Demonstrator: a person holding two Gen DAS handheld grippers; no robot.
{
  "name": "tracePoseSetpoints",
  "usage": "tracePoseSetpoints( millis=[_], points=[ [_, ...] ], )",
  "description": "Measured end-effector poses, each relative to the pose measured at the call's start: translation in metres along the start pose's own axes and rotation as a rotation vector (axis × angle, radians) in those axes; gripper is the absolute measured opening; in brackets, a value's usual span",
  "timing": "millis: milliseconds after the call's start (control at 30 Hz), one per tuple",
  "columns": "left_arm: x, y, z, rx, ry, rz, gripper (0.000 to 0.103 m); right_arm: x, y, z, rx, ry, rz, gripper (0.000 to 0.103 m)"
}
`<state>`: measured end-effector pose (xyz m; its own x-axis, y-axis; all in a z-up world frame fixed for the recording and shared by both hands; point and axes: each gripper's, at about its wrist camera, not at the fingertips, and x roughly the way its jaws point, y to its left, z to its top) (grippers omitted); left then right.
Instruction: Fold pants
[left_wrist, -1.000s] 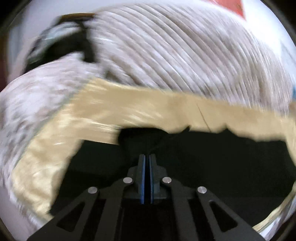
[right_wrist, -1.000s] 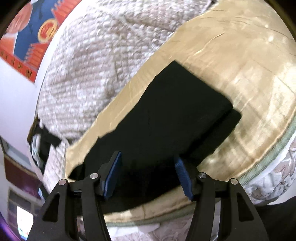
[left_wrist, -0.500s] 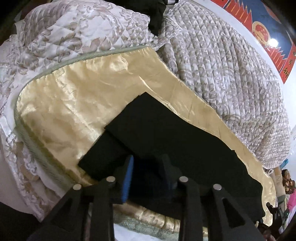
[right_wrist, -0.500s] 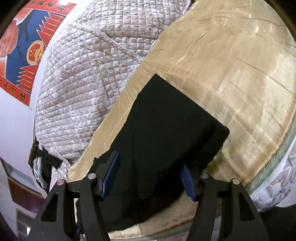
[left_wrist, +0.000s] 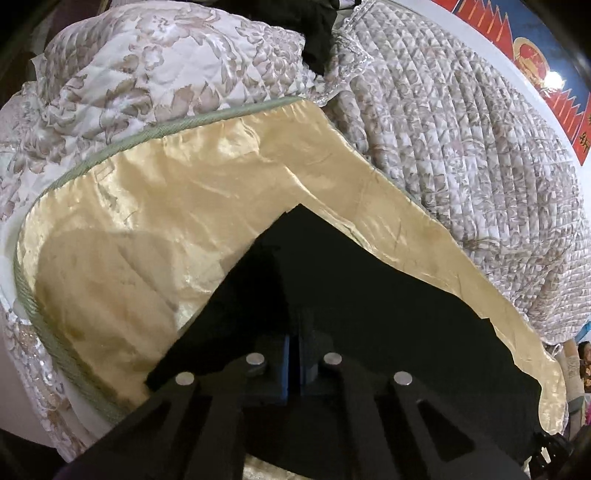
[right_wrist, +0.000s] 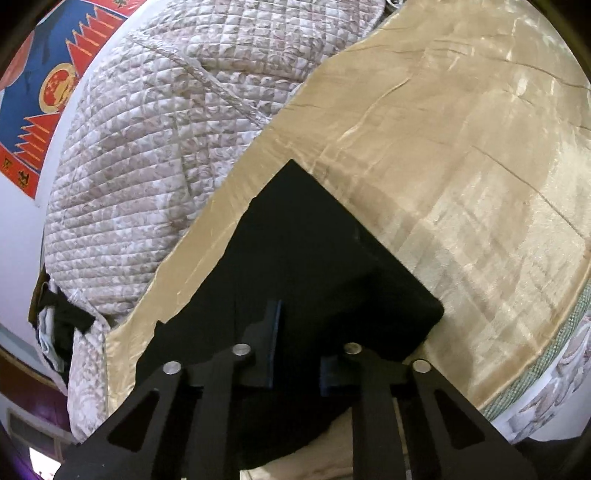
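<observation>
The black pants (left_wrist: 369, 295) were lying folded on the gold satin sheet (left_wrist: 166, 221) spread over the bed, right under and in front of both tools. The left tool (left_wrist: 293, 354) had its blue pads (left_wrist: 285, 365) pressed together, only a thin slit between them, and dark cloth sat right at the tips; looked like it was pinching a bit of the pants, though black on black made that hard to be sure of. A pointed corner of the pants stuck out straight ahead of it.

The right tool (right_wrist: 297, 343) was in the middle of closing, with its pads (right_wrist: 275, 339) a narrow gap apart and the pants fabric lying between them. I couldn't tell if the pads were actually biting the cloth. Ahead of it the folded edge of the pants ran off to the right, ending in a rounded corner near the tool's right finger.

Beyond the sheet, further out from both tools, was a quilted floral bedspread (right_wrist: 166, 147), and past that a red and blue poster (right_wrist: 44, 81) on the wall.
</observation>
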<state>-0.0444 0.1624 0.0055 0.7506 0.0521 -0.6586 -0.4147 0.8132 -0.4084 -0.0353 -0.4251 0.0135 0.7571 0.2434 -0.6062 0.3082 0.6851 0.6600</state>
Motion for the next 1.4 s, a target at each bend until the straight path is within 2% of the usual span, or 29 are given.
tracePoseSetpoints(
  millis=[133,233,300,333,400,433,600,667,833,900,933,967,1000,1100,1167,1233,1300,1400],
  points=[
    [-0.031,-0.009,0.003,0.016,-0.047,-0.046,0.004,-0.008,0.005,0.003,-0.021,0.001,0.01,0.011],
    [-0.05,-0.014,-0.001,0.075,-0.087,-0.028,0.004,-0.028,0.013,0.007,-0.038,-0.024,0.059,0.009],
    [-0.043,-0.008,-0.009,0.079,-0.042,0.003,0.004,-0.03,0.012,0.008,-0.049,-0.017,0.03,0.009],
    [-0.038,-0.005,-0.013,0.073,-0.014,0.024,0.004,-0.024,0.007,0.006,-0.059,-0.001,-0.02,0.009],
    [-0.032,0.001,-0.02,0.056,0.029,0.036,0.004,-0.011,-0.005,0.004,-0.031,0.043,-0.06,0.009],
    [-0.032,0.002,-0.022,0.06,0.03,0.04,0.004,-0.007,-0.011,0.002,-0.009,0.055,-0.059,0.009],
    [-0.033,-0.001,-0.025,0.118,0.032,0.083,0.005,-0.01,-0.004,0.003,-0.066,0.045,-0.08,0.01],
    [-0.041,0.001,-0.025,0.112,0.016,0.114,0.009,-0.015,-0.006,0.003,-0.051,0.044,-0.09,0.017],
    [-0.073,0.003,-0.015,0.117,-0.085,0.206,0.01,-0.066,0.002,0.004,-0.089,-0.1,-0.141,0.036],
    [-0.078,-0.003,-0.01,0.141,-0.1,0.181,0.01,-0.085,0.01,0.006,-0.133,-0.171,-0.156,0.038],
    [-0.077,-0.011,-0.008,0.165,-0.094,0.152,0.015,-0.088,0.015,0.006,-0.155,-0.179,-0.148,0.038],
    [-0.074,-0.019,-0.008,0.189,-0.085,0.127,0.019,-0.088,0.024,0.005,-0.192,-0.167,-0.13,0.038],
    [-0.07,-0.027,-0.009,0.216,-0.072,0.103,0.027,-0.085,0.031,0.003,-0.225,-0.149,-0.117,0.038],
    [-0.05,-0.047,-0.016,0.299,-0.021,0.059,0.03,-0.061,0.054,-0.007,-0.326,-0.068,-0.086,0.038],
    [-0.032,-0.053,-0.022,0.342,0.04,0.063,0.03,-0.034,0.054,-0.013,-0.35,0.019,-0.135,0.038],
    [-0.016,-0.053,-0.025,0.355,0.104,0.07,0.03,-0.009,0.039,-0.016,-0.322,0.108,-0.193,0.038],
    [-0.013,-0.054,-0.026,0.365,0.111,0.078,0.03,-0.009,0.032,-0.015,-0.308,0.107,-0.171,0.037],
    [-0.013,-0.069,-0.02,0.402,0.099,0.043,0.03,-0.015,0.045,-0.008,-0.367,0.056,-0.18,0.037]
  ],
)
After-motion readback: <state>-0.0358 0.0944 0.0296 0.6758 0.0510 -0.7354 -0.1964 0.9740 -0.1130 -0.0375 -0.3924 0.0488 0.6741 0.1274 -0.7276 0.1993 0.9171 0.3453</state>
